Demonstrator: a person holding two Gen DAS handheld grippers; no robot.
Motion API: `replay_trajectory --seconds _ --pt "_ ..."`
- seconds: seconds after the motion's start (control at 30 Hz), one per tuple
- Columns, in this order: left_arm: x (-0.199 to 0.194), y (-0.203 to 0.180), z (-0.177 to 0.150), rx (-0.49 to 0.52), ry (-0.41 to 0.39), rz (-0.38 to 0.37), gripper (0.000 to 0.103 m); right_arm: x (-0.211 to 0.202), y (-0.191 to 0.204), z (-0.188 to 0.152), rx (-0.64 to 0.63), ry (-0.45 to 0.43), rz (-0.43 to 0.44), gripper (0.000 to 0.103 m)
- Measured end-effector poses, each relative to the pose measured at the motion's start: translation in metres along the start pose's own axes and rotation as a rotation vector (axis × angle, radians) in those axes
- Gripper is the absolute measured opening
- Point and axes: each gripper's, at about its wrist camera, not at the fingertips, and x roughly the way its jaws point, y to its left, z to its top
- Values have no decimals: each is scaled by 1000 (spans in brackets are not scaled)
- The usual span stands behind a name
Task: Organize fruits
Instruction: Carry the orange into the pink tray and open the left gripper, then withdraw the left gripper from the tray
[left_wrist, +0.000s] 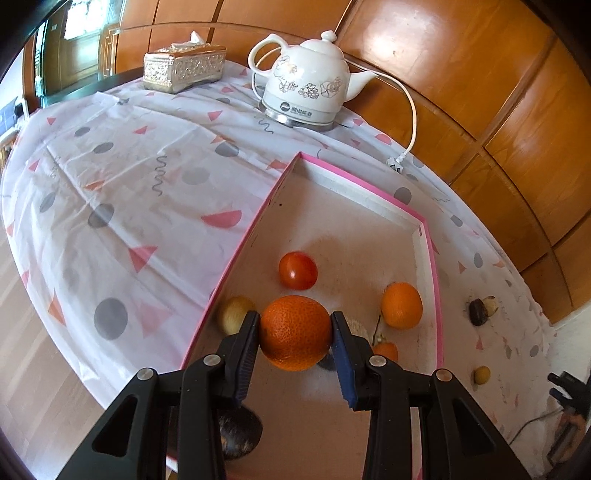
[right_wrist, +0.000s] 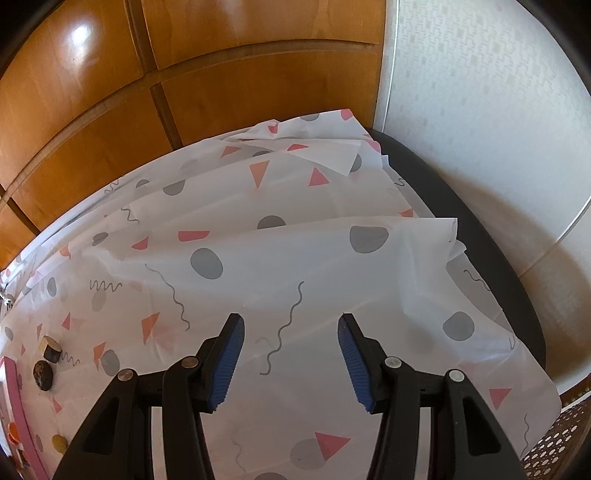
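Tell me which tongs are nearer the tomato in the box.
Left. The left tongs hold an orange just short of the tomato; the right tongs hover over bare tablecloth, box aside.

Left wrist view looks down along its claw (left_wrist: 294, 332) into the pink-rimmed box (left_wrist: 369, 177), close above it. Right wrist view faces the table's (right_wrist: 295, 258) far right corner. Both catch the patterned cloth and the box's rim.
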Motion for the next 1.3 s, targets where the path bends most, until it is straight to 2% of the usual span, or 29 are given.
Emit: replay_trajectory --seconds 0.4,0.53,0.87,1.1,1.3 --pt "10 -3 6 15 -33 46 42 2 3 0 -16 8 -4 54" --pt "4 -2 1 17 -42 75 52 2 3 0 -18 8 -5 54" --pt "-18 6 -12 -31 -57 103 59 1 6 -1 -28 6 21 54" --pt "-36 3 -19 -6 -98 109 62 -6 34 -6 -157 -17 105 54" --pt "-43 2 -22 5 -107 111 64 -6 46 -10 -215 -21 105 54"
